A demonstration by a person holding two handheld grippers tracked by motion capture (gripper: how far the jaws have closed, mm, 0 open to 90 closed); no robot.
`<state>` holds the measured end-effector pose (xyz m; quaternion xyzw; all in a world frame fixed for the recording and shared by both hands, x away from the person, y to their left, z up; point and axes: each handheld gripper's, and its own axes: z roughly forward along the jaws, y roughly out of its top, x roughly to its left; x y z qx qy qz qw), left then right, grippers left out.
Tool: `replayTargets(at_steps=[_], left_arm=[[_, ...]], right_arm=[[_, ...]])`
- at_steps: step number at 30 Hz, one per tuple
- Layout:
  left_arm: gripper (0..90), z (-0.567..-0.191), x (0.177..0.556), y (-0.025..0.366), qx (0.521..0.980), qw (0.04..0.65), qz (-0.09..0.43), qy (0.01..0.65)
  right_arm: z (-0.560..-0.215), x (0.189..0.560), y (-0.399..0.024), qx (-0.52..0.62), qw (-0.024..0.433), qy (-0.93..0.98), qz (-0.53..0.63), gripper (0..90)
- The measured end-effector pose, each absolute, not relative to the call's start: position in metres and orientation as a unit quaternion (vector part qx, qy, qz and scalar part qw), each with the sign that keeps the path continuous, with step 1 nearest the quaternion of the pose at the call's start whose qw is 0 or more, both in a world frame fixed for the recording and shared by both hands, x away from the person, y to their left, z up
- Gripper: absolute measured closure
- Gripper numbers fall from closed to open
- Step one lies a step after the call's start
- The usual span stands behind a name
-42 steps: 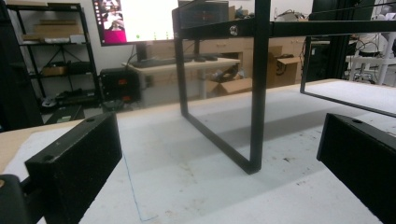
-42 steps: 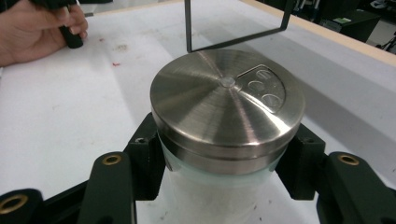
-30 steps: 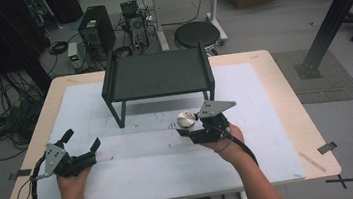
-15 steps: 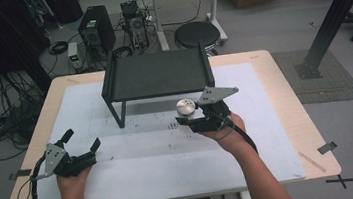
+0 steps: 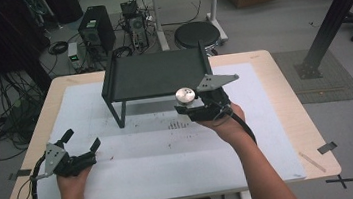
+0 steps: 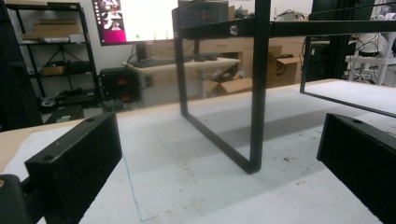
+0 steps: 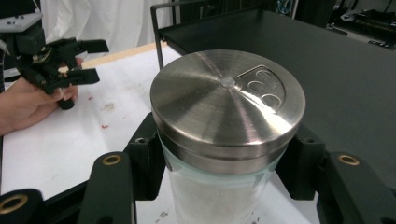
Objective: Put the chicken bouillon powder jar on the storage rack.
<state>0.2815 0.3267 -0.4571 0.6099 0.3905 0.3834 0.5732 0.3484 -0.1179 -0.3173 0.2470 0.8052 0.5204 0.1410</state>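
A glass shaker with a brushed steel lid (image 7: 228,105) is clamped between the black jaws of my right gripper (image 5: 188,104). In the high view the shaker (image 5: 185,96) hangs in the air just in front of the black metal shelf (image 5: 156,74), about level with its top edge. My left gripper (image 5: 80,144) rests near the table's front left corner with its jaws spread wide and nothing between them. In the left gripper view the two pads (image 6: 74,165) frame the shelf's leg (image 6: 258,88) farther off.
The white mat (image 5: 179,144) covers most of the wooden table (image 5: 284,92). The shelf stands at the table's back middle on thin legs. Beyond the table are a stool (image 5: 196,34), computer boxes and cables on the floor.
My right gripper has lifted the shaker up from near the mat to the height of the shelf top. The left gripper has stayed where it was.
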Motion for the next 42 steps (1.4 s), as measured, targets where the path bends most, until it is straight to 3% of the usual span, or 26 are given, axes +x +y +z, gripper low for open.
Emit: replayTargets(at_steps=[42], left_arm=[[0.4,-0.457,0.282,0.327,0.611,0.572,0.382,0.391]], right_arm=[[-0.273,0.394,-0.106,0.290,0.166,0.795,0.506,43.5]])
